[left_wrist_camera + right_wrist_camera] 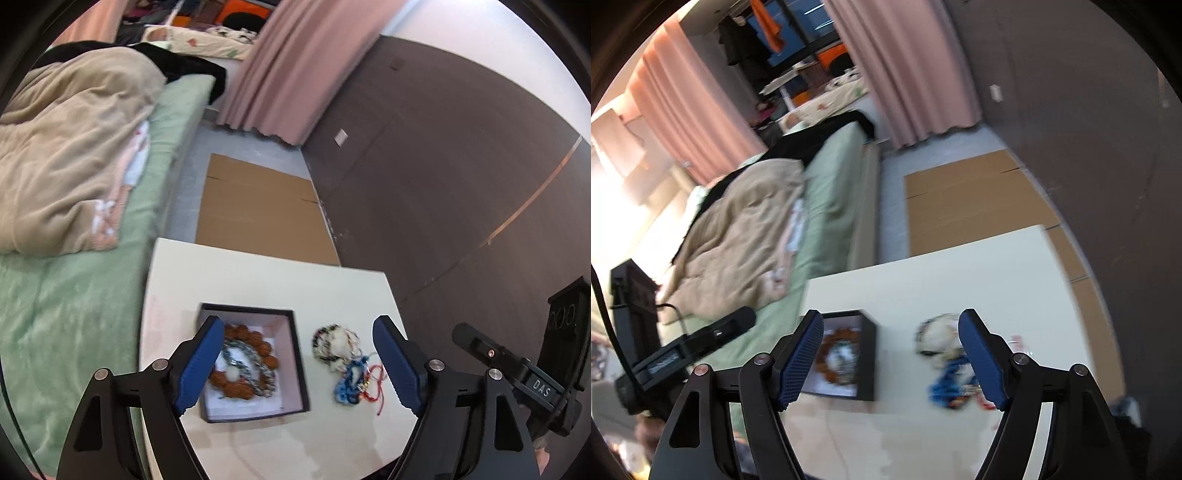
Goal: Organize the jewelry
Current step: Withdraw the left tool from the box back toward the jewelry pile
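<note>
A black square box (301, 363) sits on the white table (258, 280). In it lie a brown bead bracelet (266, 348) and a silver chain (242, 356). To its right is a loose pile: a white-and-black bracelet (334, 345), a blue cord piece (349, 386) and a red cord (377, 380). My left gripper (298, 325) hovers open above the box and pile, holding nothing. In the blurred right wrist view, my right gripper (891, 315) is open and empty over the box (868, 356) and the pile (938, 343).
A bed with a green sheet (74, 314) and a beige blanket (74, 155) lies left of the table. Flat cardboard (258, 206) covers the floor beyond it. A dark wall (443, 166) stands to the right, and a pink curtain (295, 66) hangs behind.
</note>
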A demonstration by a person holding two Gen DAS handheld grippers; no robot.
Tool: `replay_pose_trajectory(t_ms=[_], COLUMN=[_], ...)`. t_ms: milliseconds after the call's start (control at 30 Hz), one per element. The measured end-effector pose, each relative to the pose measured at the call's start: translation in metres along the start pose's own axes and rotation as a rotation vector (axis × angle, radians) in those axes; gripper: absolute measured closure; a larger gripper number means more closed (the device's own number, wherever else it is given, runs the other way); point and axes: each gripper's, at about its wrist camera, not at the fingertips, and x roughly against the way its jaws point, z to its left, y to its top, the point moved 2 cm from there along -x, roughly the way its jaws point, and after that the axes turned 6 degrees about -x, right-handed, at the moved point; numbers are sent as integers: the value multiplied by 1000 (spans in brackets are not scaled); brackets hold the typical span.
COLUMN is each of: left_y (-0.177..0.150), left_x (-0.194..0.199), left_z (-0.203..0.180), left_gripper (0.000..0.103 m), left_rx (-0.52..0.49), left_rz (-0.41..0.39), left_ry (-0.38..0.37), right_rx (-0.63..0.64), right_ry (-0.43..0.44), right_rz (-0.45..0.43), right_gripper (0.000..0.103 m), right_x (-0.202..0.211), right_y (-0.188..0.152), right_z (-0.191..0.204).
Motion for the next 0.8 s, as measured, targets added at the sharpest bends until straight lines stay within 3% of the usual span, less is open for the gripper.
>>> replay_pose_trajectory(t_ms=[233, 500, 633, 800], left_y=[-12, -21, -25, -29], left_x=[-25, -62, -87, -119], left_z=[-37, -66, -78, -84], left_gripper=[20, 20, 30, 41], left_rx=[-72, -100, -121, -127], left_rz=[61, 134, 193, 263], left_ry=[-21, -26, -17, -5], right_rx=[-32, -161, -228, -291], right_ry=[-87, -46, -26, -6], right_rz=[34, 46, 65, 102], right_gripper=[28, 28, 28, 38], right_x=[7, 8, 2, -12], right_y=[-7, -14, -23, -22], right_z=[-44, -91, -110, -133])
